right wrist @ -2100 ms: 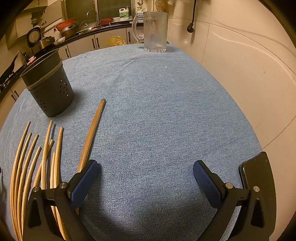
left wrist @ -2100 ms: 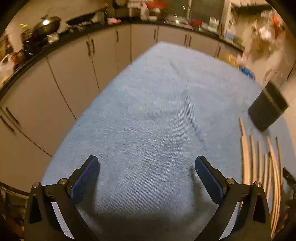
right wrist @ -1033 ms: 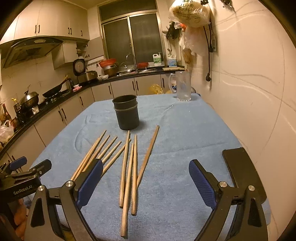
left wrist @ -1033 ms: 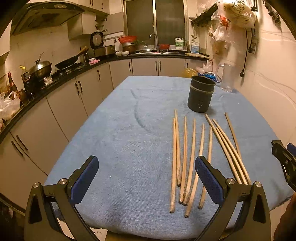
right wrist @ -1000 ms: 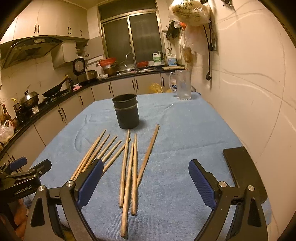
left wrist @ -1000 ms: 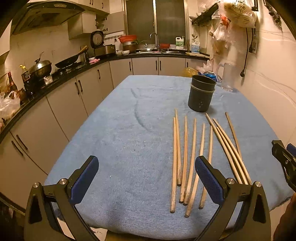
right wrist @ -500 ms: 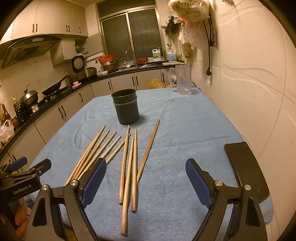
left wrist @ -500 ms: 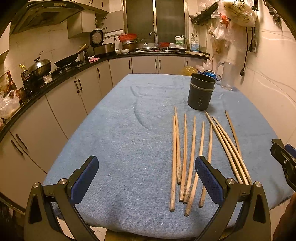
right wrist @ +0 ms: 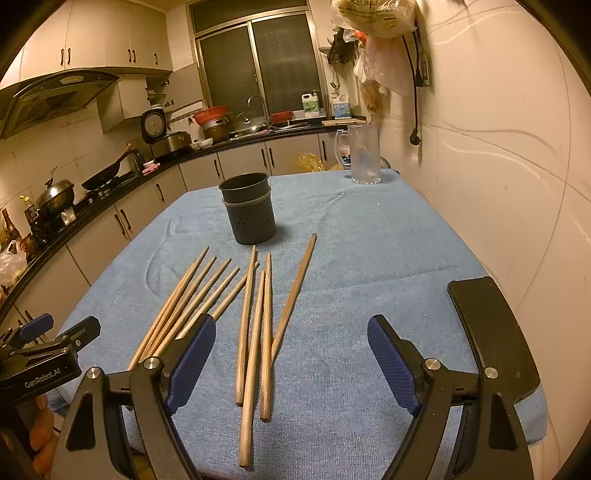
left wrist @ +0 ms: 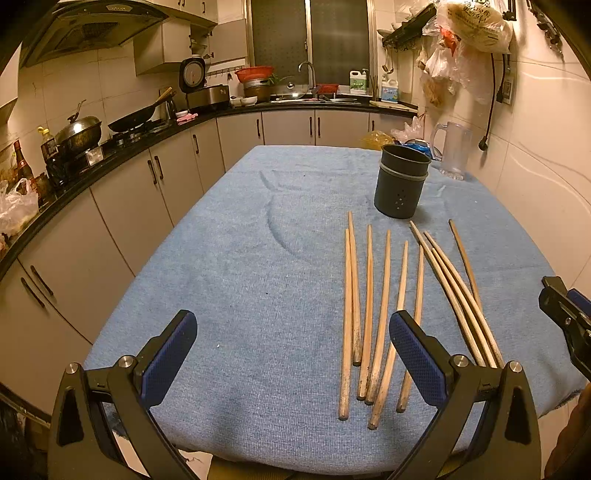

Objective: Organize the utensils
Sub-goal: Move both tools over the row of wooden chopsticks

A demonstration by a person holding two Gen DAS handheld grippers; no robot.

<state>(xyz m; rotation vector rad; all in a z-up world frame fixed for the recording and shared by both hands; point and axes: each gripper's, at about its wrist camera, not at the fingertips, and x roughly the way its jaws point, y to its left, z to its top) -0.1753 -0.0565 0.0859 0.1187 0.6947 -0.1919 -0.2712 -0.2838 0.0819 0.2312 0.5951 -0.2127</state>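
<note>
The wooden chopsticks [left wrist: 384, 314] are spread loose on the near half of the surface [left wrist: 258, 258], laid roughly lengthwise, some touching or crossing at their ends; one stick [right wrist: 295, 291] lies a little apart on the wall side. Just beyond their far tips a dark, perforated utensil holder [left wrist: 402, 186] is stood upright, with nothing seen inside it. The surface is covered by a blue towel-like cloth marked with a few creases. At its far corner, near the wall, a clear glass mug [right wrist: 364, 155] is placed, and a flat black object [right wrist: 491, 332] is seen at the near right edge.

The left hand-held gripper [left wrist: 293, 354] is held above the near edge, its jaws spread wide and nothing between them. The right hand-held gripper [right wrist: 291, 363] is likewise released; its jaws have just been closing slightly, with the near ends of a few chopsticks seen in the gap but not pressed.

Around the surface, pale cabinets [left wrist: 147, 184] under a dark counter are ranged, with a wok [left wrist: 133, 120], a sink [left wrist: 306, 96] below a dark window, and bags [left wrist: 469, 26] hung on the tiled wall.
</note>
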